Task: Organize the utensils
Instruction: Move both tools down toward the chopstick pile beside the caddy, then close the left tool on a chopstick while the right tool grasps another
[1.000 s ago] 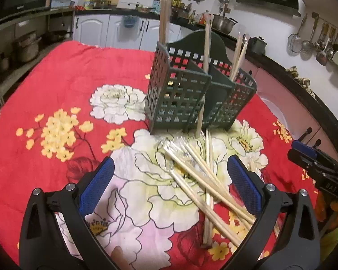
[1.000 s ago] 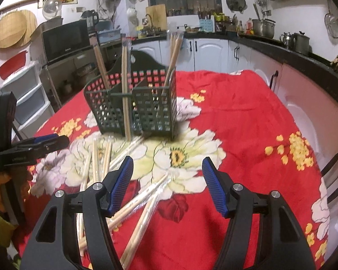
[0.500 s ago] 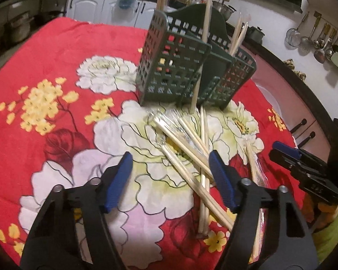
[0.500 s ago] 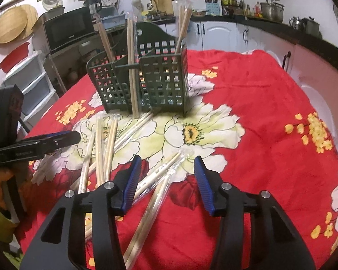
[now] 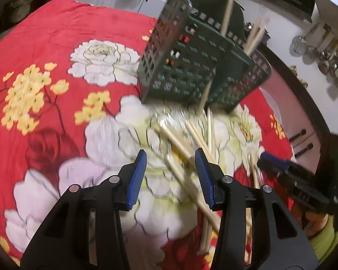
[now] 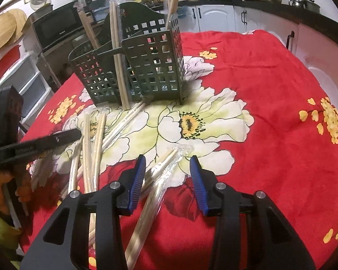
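- Left claw: parted, empty, straddling wrapped chopsticks for pickup.
- Right claw: parted, empty, over a wrapped pair.
- Green caddy: upright on tabletop, some chopsticks sorted.

White cabinets under a dark countertop; microwave at left.

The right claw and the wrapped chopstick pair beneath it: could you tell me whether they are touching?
Cannot tell. In the right wrist view the right claw is open with the wrapped chopstick pair lying between its fingers, but whether the left finger meets the wrapper is unclear.
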Action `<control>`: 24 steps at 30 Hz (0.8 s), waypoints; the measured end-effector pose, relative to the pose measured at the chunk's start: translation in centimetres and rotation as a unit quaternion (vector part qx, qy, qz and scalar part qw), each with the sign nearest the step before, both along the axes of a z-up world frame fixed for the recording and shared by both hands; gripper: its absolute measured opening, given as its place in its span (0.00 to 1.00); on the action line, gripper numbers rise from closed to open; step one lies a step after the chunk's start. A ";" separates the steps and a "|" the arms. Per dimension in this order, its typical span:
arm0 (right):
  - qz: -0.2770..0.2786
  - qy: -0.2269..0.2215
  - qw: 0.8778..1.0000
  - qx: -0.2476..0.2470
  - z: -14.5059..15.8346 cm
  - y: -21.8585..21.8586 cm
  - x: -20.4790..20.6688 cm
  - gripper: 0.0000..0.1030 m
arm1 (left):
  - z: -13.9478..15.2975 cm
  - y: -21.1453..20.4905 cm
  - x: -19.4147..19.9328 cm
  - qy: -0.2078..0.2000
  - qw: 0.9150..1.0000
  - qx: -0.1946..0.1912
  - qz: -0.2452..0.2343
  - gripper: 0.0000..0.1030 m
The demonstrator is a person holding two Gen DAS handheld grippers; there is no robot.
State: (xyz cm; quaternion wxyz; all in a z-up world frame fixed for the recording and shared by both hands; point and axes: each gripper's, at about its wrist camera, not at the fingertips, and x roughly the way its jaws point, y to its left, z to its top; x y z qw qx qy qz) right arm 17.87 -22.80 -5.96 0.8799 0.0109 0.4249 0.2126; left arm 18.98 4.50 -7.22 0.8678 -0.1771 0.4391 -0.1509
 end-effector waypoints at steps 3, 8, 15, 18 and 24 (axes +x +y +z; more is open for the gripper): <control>-0.001 0.012 1.000 0.005 -0.3 0.0 0.6 0.38 | 0.0 0.5 1.5 0.007 1.000 -0.013 0.006 0.36; -0.006 0.033 0.999 0.019 -0.8 -0.1 1.5 0.36 | -0.3 0.7 3.2 0.016 0.999 -0.026 0.011 0.36; -0.018 0.054 0.997 0.045 -1.2 -0.6 2.5 0.28 | -0.6 1.1 4.3 0.016 0.999 -0.033 0.018 0.22; -0.023 0.060 0.996 0.055 -1.3 -0.9 2.8 0.25 | -0.7 1.4 4.4 0.015 0.999 -0.034 0.019 0.14; -0.026 0.065 0.995 0.066 -1.3 -1.1 3.8 0.15 | -0.9 1.5 4.4 0.015 0.999 -0.034 0.020 0.09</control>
